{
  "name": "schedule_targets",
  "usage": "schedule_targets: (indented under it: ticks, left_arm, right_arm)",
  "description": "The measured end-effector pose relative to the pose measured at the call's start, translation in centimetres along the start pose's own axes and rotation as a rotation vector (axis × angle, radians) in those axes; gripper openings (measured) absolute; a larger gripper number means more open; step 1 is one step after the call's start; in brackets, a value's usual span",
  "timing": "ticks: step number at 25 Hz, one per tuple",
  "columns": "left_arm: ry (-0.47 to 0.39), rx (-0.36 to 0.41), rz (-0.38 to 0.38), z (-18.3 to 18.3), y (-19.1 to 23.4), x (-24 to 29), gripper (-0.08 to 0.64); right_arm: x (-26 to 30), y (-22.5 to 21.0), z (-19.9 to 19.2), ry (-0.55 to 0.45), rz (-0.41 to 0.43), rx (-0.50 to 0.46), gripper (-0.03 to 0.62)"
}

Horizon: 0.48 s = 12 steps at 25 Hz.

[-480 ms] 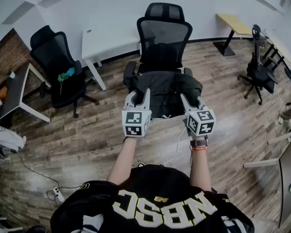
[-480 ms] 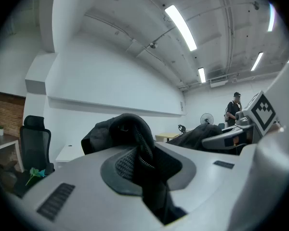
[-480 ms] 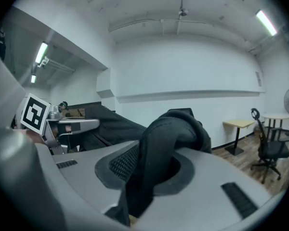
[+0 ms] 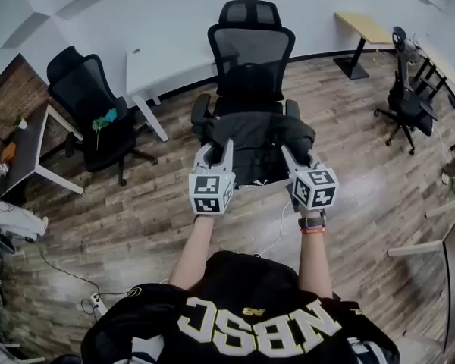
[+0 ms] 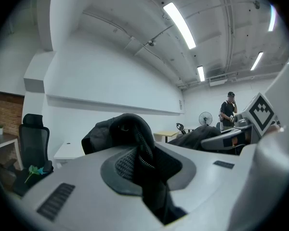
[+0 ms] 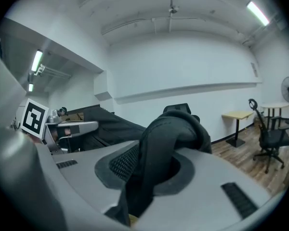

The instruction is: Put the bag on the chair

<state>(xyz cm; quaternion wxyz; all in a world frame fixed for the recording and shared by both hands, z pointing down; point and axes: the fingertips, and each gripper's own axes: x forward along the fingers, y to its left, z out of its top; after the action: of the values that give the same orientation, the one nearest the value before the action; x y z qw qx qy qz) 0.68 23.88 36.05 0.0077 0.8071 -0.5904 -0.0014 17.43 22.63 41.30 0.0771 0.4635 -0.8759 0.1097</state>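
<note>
A black bag (image 4: 255, 144) hangs stretched between my two grippers over the front of the seat of a black mesh office chair (image 4: 250, 44). My left gripper (image 4: 215, 152) is shut on the bag's left edge; black fabric with a zipper (image 5: 143, 153) is pinched between its jaws. On the other side my right gripper (image 4: 297, 156) is shut on the bag's right edge, where a thick black fold (image 6: 156, 158) fills the jaws. In the right gripper view the chair's headrest (image 6: 177, 108) peeks up behind the fold.
A second black chair (image 4: 91, 105) holding a teal object stands at the left beside a dark desk (image 4: 30, 146). A white table (image 4: 167, 63) sits behind the chair. Far right are a wooden table (image 4: 364, 29) and another black chair (image 4: 406, 101). A person (image 5: 228, 110) stands far off.
The grippers and bag have hardly moved; the view has shifted slightly, so the chair and bag sit a little higher and to the left.
</note>
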Motion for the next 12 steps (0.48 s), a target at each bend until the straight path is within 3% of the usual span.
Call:
schedule_targets:
  ticks: [12]
  left_arm:
    - [-0.031, -0.063, 0.007, -2.5, 1.3, 1.8, 0.072]
  right_arm:
    - [1.8, -1.0, -1.2, -0.082, -0.008, 0.007, 0.092]
